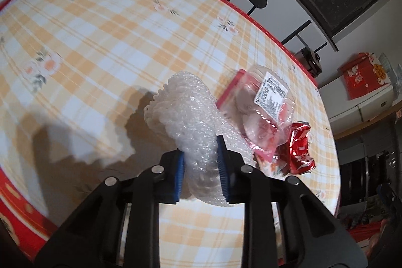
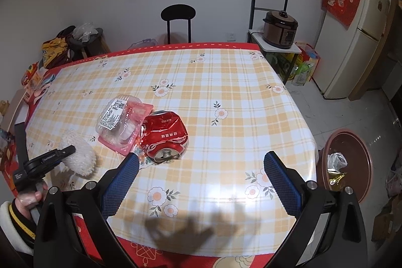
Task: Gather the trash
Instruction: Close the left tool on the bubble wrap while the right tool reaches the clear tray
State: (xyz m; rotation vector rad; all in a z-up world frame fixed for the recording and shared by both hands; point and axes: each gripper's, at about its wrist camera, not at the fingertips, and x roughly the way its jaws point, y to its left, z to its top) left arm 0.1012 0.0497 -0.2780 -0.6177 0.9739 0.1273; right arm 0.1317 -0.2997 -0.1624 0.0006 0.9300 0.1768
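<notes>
White foam-net wrap (image 1: 187, 127), soft and springy, sits pinched in the left gripper (image 1: 201, 167) above the checked vinyl tablecloth (image 1: 100, 42); it could squirm free. Rightward, the clear plastic clamshell (image 2: 118, 117) touches the crushed red can (image 2: 164, 136), so the wide-open, empty right gripper (image 2: 201, 177) might nudge both.

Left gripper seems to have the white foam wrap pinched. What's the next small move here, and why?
Probably lift the white foam wrap and carry it toward the brown bin on the floor past the table's right edge. The left gripper is shut on it already, while the right gripper hangs open and empty above the crushed red can, which lies on the table beside the clear plastic tray.
</notes>
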